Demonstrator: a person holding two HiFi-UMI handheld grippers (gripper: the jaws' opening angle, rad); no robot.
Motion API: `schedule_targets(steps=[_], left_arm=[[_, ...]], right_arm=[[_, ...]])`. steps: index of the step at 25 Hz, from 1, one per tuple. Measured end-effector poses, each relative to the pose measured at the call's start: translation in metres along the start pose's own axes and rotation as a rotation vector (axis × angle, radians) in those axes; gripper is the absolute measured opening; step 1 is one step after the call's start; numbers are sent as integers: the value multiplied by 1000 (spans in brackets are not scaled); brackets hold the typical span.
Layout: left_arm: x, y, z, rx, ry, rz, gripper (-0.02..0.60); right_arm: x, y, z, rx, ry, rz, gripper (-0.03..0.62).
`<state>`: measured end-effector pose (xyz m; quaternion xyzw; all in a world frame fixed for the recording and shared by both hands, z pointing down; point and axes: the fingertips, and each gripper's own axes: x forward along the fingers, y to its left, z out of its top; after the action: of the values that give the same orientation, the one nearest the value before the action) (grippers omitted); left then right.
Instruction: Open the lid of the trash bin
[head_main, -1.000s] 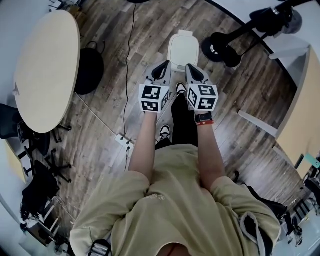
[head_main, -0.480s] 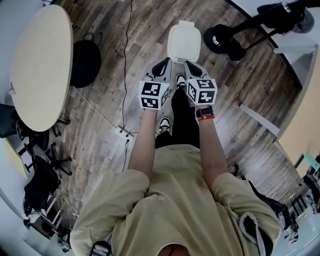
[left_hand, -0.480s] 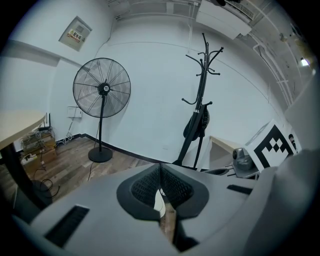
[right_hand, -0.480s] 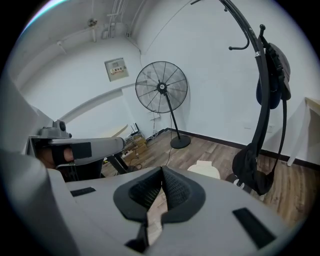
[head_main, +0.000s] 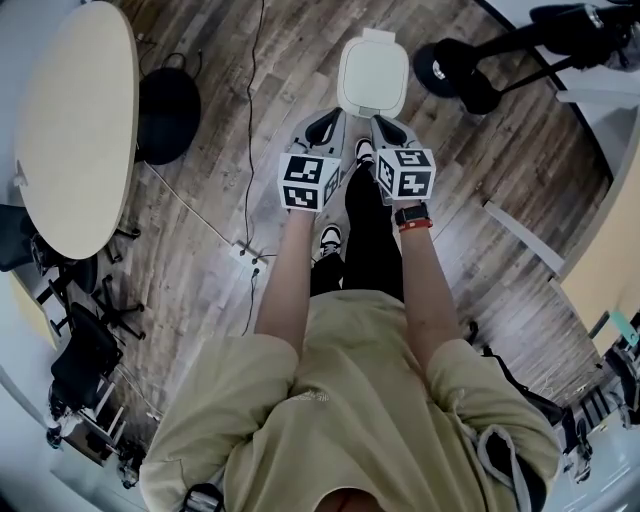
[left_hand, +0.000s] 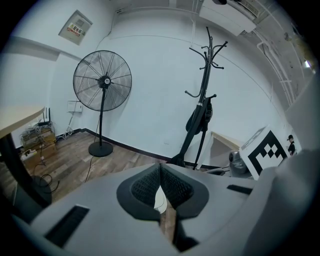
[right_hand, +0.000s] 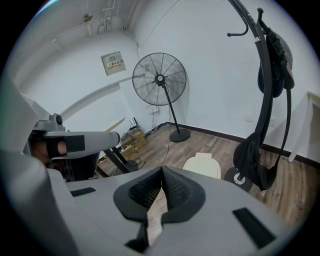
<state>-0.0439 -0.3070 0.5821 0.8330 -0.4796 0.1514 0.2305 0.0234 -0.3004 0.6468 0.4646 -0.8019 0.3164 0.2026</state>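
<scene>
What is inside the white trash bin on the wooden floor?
The inside cannot be seen: the white lid of the trash bin lies shut over it. Nothing lies on the lid. The left hand-held gripper and the right hand-held gripper are shut and empty.

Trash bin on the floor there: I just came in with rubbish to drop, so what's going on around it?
A person stands just short of the white trash bin, with a gripper in each hand. The left gripper and right gripper are held out toward it, well above the floor. Both have their jaws together with nothing between them. Neither touches the bin, and its lid looks shut, so opening has not begun.
</scene>
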Motion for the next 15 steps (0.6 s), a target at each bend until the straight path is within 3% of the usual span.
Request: schedule_targets(steps=[15], left_arm=[[40,17,-45,-23,61,1,21]], right_arm=[[60,-37,-55,-6,107,12,17]])
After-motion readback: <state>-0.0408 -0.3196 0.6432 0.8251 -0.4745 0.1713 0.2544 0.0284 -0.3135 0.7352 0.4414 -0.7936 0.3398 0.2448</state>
